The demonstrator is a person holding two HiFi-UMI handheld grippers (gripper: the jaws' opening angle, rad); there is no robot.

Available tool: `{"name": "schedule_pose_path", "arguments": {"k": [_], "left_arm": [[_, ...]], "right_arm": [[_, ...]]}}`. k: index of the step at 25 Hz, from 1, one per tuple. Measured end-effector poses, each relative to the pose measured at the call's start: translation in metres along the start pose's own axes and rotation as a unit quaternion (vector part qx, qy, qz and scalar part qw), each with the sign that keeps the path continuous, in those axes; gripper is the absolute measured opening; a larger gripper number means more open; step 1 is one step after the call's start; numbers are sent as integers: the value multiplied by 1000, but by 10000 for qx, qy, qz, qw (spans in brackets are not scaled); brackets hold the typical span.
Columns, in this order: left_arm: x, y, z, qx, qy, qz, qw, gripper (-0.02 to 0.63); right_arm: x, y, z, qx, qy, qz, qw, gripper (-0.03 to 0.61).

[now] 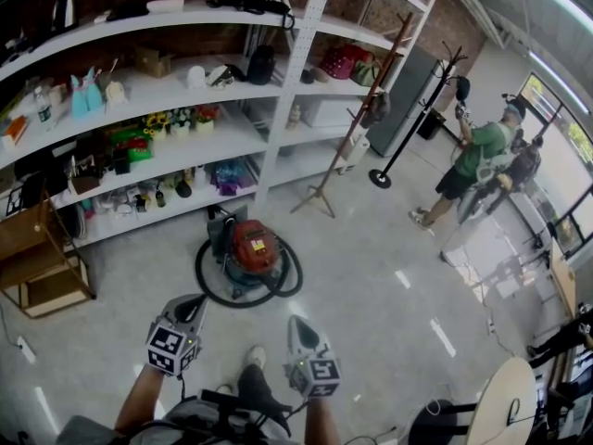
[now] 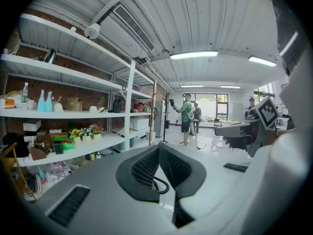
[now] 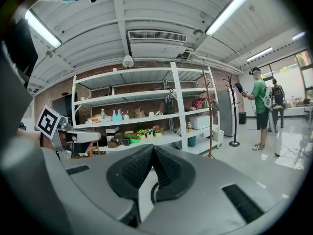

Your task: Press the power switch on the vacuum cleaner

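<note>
Red-lidded drum vacuum cleaner (image 1: 252, 251) stood well ahead of the left claw (image 1: 190, 308) and right claw (image 1: 298, 328), both pressed together and empty; a closed tip should meet its switch squarely.

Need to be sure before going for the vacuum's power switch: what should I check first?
1. Vacuum cleaner in view ahead: ok.
2. Power switch found: cannot tell, too small in the head view.
3. Left claw shut, empty: ok.
4. Right claw shut, empty: ok.
5. Claws at the vacuum: not ok, both short of it.
6. Approach free: not ok, black hose rings it.
</note>
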State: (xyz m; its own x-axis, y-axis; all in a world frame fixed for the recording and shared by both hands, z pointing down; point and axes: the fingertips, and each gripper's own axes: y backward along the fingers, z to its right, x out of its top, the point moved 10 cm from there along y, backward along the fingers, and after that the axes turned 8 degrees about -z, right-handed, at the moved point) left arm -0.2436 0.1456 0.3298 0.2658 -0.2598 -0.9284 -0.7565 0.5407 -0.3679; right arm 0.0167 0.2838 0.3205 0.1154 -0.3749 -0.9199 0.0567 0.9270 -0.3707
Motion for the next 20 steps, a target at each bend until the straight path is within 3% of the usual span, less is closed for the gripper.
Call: {"name": "schedule_pose_path", "arguments": {"k": [20], "left_arm": [[63, -152, -25, 219, 219, 52, 9995, 8]], "right_arm": [[61, -138, 131, 603, -61, -211, 9979, 12]]}}
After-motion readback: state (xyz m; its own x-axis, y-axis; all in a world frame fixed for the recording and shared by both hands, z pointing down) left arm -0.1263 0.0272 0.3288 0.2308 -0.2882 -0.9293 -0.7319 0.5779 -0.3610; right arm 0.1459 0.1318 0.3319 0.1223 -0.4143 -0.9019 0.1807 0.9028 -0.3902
